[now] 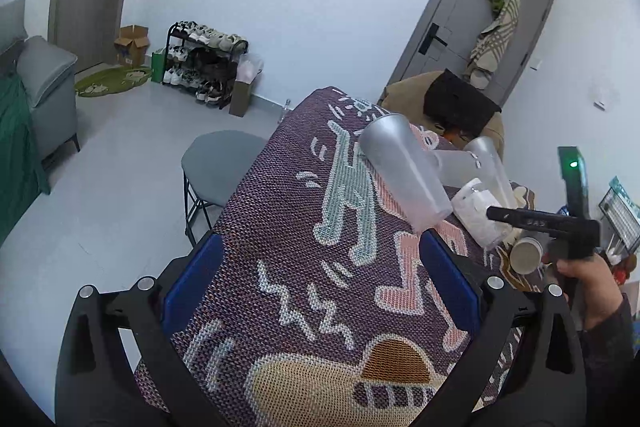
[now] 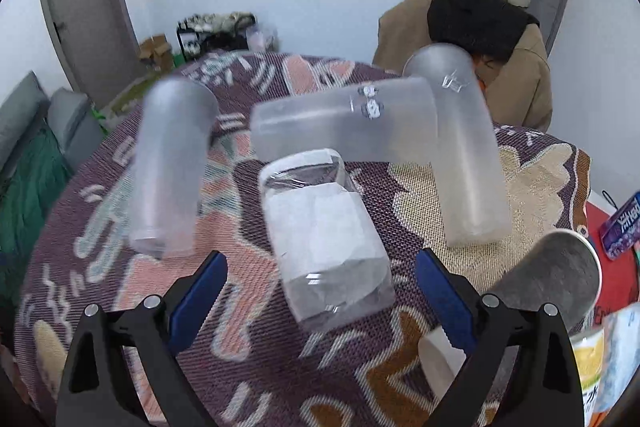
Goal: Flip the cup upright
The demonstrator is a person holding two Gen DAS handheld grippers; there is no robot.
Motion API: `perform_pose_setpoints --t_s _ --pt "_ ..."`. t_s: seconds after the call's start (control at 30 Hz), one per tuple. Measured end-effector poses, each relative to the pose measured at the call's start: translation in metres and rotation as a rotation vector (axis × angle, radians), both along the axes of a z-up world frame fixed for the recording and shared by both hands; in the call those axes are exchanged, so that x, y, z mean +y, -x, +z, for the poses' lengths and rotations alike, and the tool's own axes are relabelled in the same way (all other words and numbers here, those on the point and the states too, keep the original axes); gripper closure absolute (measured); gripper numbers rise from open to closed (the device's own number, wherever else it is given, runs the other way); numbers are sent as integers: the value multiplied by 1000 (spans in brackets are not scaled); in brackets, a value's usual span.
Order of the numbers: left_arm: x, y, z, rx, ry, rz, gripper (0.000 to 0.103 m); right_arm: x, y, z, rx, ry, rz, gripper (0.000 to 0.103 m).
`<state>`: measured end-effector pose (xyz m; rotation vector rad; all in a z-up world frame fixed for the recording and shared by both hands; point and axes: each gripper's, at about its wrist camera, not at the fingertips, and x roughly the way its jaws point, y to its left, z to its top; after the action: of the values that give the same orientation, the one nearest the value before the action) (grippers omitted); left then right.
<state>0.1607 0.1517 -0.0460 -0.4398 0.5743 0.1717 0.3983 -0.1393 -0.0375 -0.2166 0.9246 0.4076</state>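
Your right gripper [image 2: 322, 301] is wide open at the bottom of the right wrist view, its blue pads [image 2: 198, 303] far apart and holding nothing. Just past the tips, in the middle of the frame, a clear cup [image 2: 326, 247] lies on its side on the patterned cloth [image 2: 260, 367]. It has white paper inside it. You have not grabbed it yet.

A bit farther up, three frosted cups lie on the cloth too. One frosted cup [image 2: 172, 167] is at the left, and it looks blurry. A second frosted cup [image 2: 344, 123] lies across the middle, just behind the clear cup. The third frosted cup [image 2: 464, 155] is at the right. At the lower right edge you see a gray paper cup [image 2: 556, 275] on its side.

Your left gripper [image 1: 320, 291] is open too, low in the left wrist view, with only cloth between its pads. Up and to the right in that view lies one of the frosted cups [image 1: 404, 171], and the clear cup [image 1: 476, 215] is beside it. Your right hand [image 1: 588, 291] is at the right edge, holding its black tool.

Far back, a brown coat [image 2: 520, 75] hangs over a chair, and a shoe rack [image 1: 204, 67] stands by the wall in the upper left.
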Motion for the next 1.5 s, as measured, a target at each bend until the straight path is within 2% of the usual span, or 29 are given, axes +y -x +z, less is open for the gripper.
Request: perform_pose_setpoints --t_s 0.03,0.07,0.1,0.27,0.6,0.9,1.23,1.5 --pt "1 0 -1 2 6 2 5 3 -4 -4 5 17 0 14" --pt "1 -1 -1 3 10 1 5 7 -7 -9 12 38 6 28" --pt "1 -1 -1 4 15 -2 5 10 -10 -13 26 54 11 37" --pt "-2 5 4 -8 19 -18 5 11 1 -10 14 68 -1 38" --pt "-18 28 20 -32 10 -64 5 -13 90 31 -66 -81 -30 38" --pt "-45 52 44 -75 -26 -121 5 -47 161 59 -78 -251 -52 37" --pt "-67 63 52 -82 -46 -177 5 -91 215 51 -30 -445 -103 37" --pt "-89 64 49 -68 -64 -232 5 -112 243 33 11 -538 -160 37"
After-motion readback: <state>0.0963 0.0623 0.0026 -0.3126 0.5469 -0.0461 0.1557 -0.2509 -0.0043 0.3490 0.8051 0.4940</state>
